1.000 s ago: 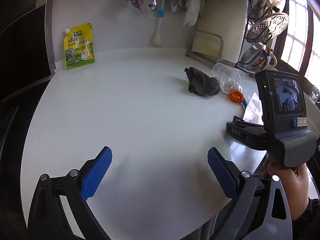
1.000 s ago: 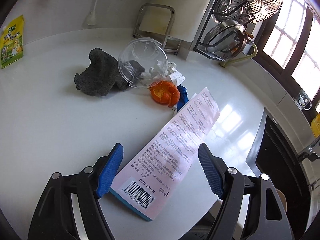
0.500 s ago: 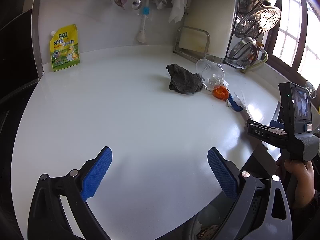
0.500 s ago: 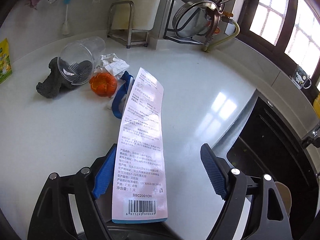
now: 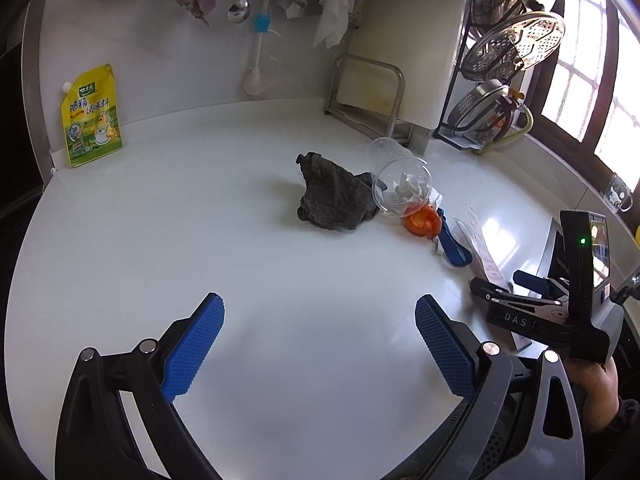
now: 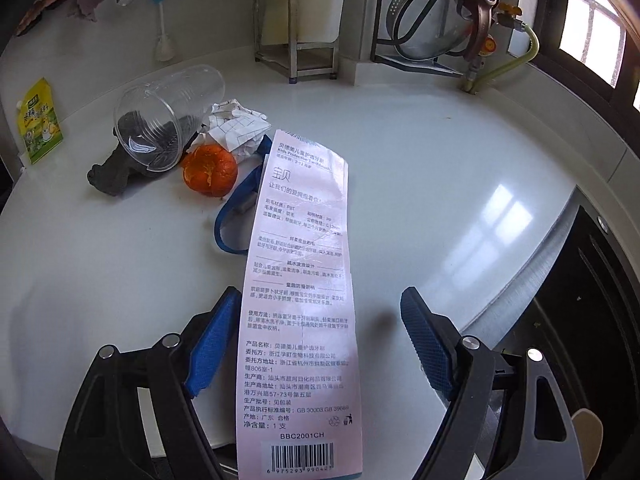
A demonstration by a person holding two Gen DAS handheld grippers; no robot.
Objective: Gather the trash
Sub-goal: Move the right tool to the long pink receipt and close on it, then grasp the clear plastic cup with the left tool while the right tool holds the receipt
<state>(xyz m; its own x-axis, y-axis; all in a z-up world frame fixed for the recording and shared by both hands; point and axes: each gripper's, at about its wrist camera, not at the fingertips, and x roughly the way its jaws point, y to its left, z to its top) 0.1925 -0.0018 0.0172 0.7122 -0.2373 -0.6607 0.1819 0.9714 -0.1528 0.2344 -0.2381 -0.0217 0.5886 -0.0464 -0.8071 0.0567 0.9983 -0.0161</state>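
Note:
A pile of trash lies on the white counter (image 5: 200, 240): a tipped clear plastic cup (image 6: 168, 120), crumpled paper (image 6: 236, 128), an orange peel (image 6: 210, 170), a blue strap (image 6: 236, 216) and a dark grey rag (image 5: 332, 196). A long pink printed package (image 6: 300, 280) runs from the pile toward me. It lies between the wide jaws of my right gripper (image 6: 320, 340), against the left pad only, with its barcode end past the counter's front edge. My left gripper (image 5: 320, 344) is open over bare counter, well short of the rag. It also sees the right gripper (image 5: 500, 282) by the package (image 5: 484, 248).
A yellow seasoning pouch (image 5: 92, 116) leans on the back wall at left. A metal stand with a cutting board (image 5: 368, 92) and a rack of pot lids (image 5: 516, 48) stand at the back right. A dark sink (image 6: 580, 300) opens on the right.
My right gripper drew back toward the counter's front edge, and the pink package came with it, turning straight and hanging over the edge. The left gripper backed away from the trash.

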